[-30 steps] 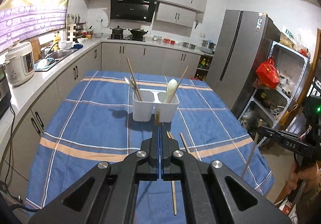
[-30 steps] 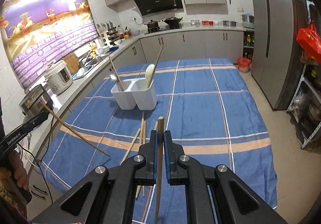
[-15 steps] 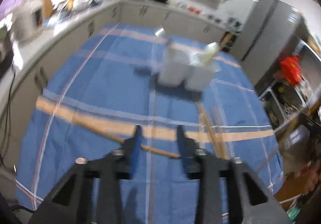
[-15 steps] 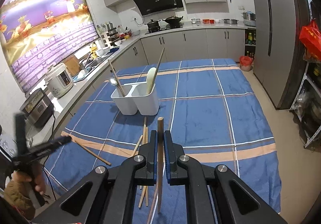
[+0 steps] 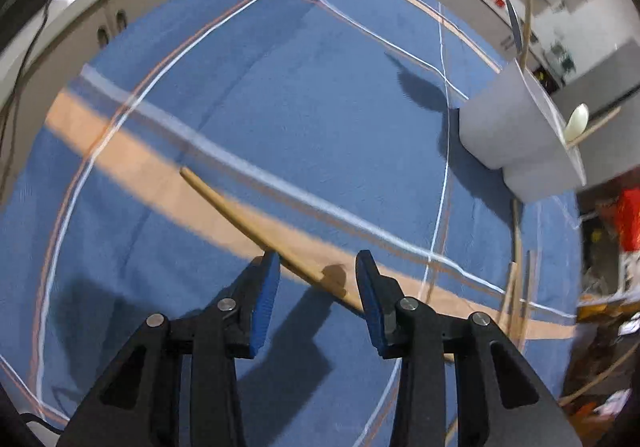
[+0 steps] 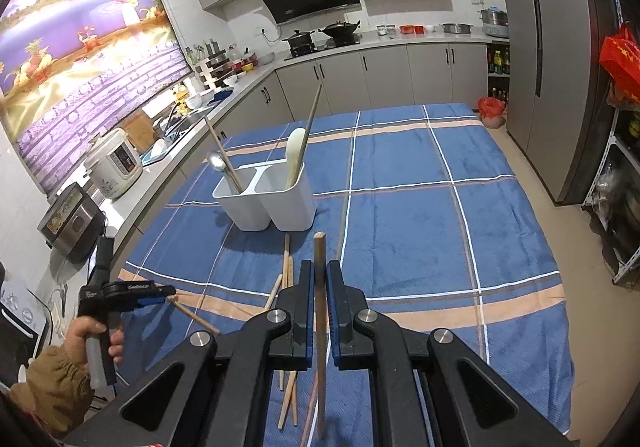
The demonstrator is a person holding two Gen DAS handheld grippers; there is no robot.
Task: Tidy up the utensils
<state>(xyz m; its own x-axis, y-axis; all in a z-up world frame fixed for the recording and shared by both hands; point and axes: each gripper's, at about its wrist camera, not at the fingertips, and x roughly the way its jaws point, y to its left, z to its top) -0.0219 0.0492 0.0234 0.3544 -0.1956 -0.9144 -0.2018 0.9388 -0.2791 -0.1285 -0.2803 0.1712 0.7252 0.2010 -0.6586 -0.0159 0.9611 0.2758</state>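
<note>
Left wrist: left gripper [image 5: 316, 267] jaws apart over chopstick [image 5: 256, 231]

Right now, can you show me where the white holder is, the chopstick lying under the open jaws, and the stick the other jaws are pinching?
white holder [image 6: 294, 203]: right wrist view, front wall.
lying chopstick [image 5: 236, 213]: left wrist view, middle of its shaft.
pinched chopstick [image 6: 319, 253]: right wrist view, upper shaft above the jaws.

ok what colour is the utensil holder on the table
White; the utensil holder shows best in the right wrist view, standing on the blue plaid tablecloth.
</note>
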